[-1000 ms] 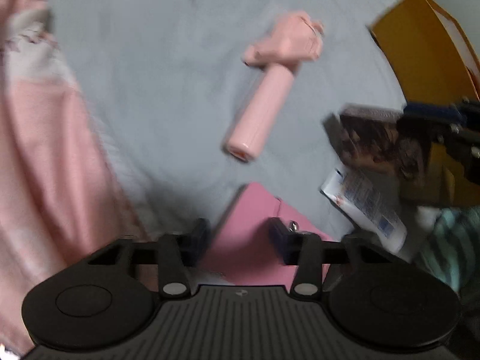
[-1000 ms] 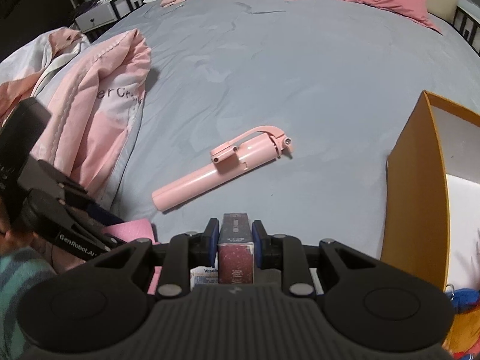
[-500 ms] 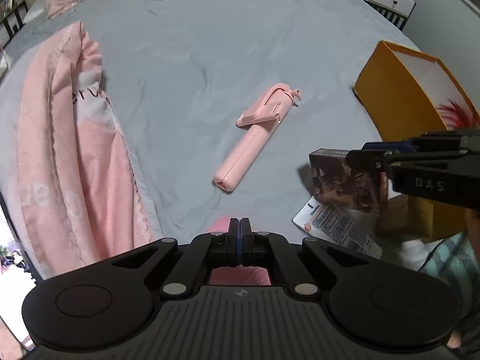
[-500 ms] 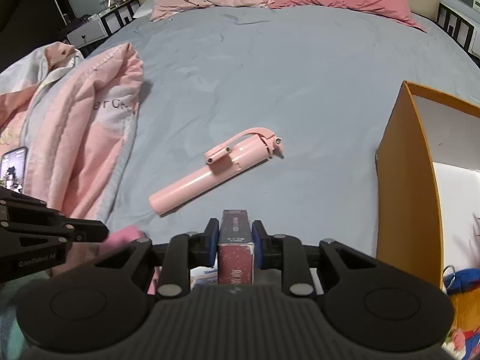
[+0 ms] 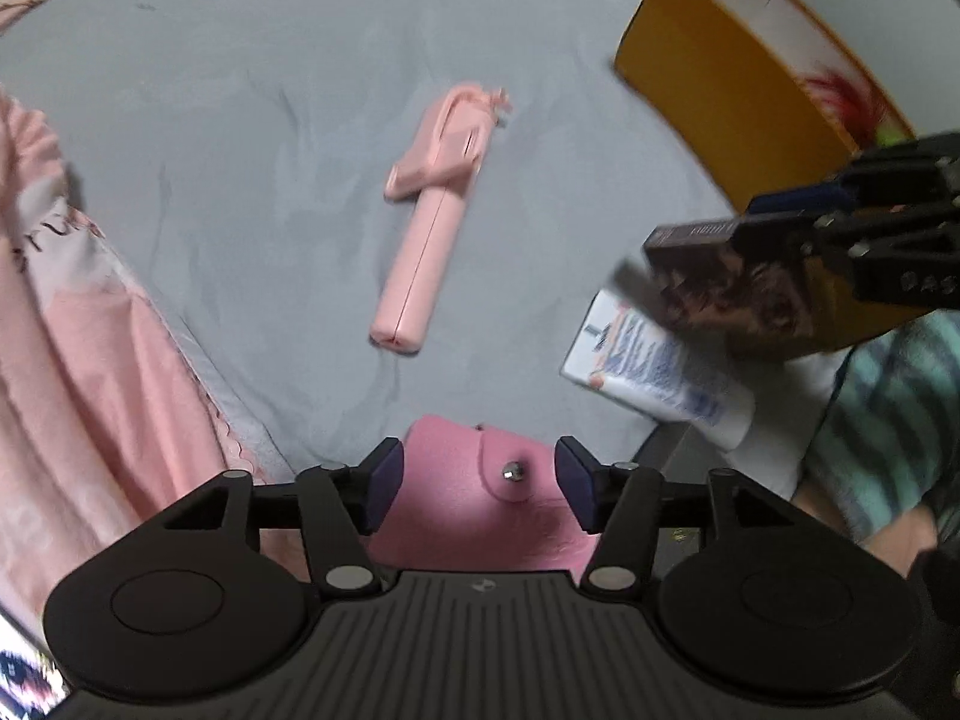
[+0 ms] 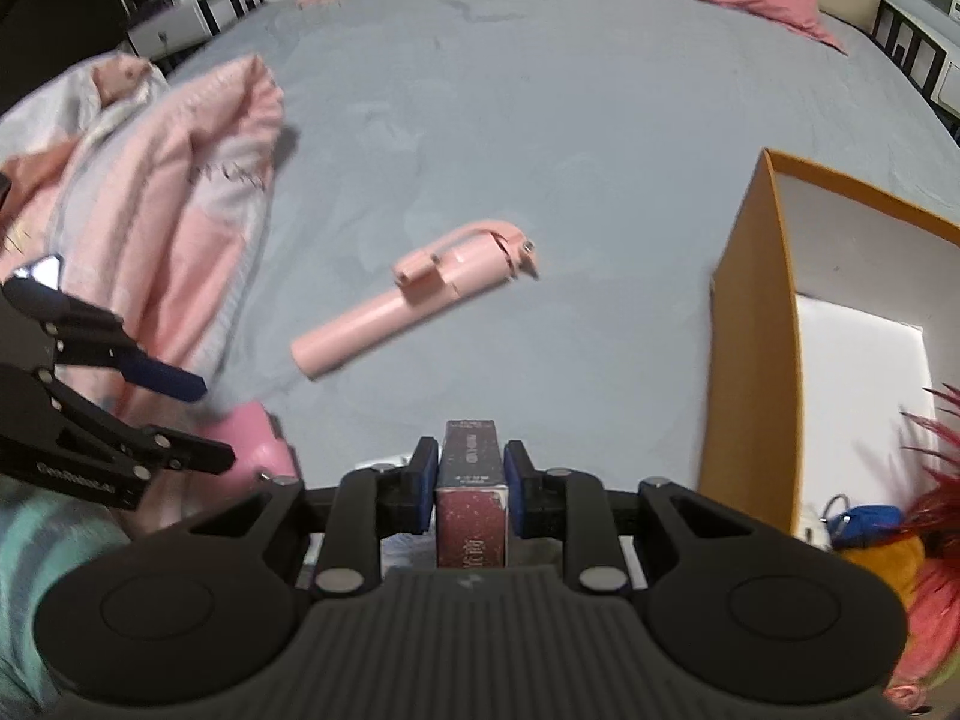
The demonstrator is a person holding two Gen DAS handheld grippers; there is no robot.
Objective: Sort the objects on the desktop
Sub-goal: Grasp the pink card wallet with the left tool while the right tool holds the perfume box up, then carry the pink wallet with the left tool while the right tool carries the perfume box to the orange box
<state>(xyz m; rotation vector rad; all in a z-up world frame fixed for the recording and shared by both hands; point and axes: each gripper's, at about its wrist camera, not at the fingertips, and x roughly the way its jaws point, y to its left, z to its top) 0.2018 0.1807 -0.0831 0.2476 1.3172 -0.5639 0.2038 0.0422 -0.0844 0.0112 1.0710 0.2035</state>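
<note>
The left gripper (image 5: pixel 477 471) has its jaws spread wide, one pad on each side of a pink wallet (image 5: pixel 480 498) with a metal snap; the wallet lies between them on the grey bedsheet (image 5: pixel 270 120), not pinched. The right gripper (image 6: pixel 471 480) pinches a small dark box (image 6: pixel 471 504) upright between its blue pads. Farther out on the sheet lies a pink selfie stick (image 5: pixel 429 222), apart from both grippers. A white tube (image 5: pixel 654 372) lies near right, beside the orange box (image 6: pixel 750 330). A pink blanket (image 6: pixel 180 180) is bunched at left.
</note>
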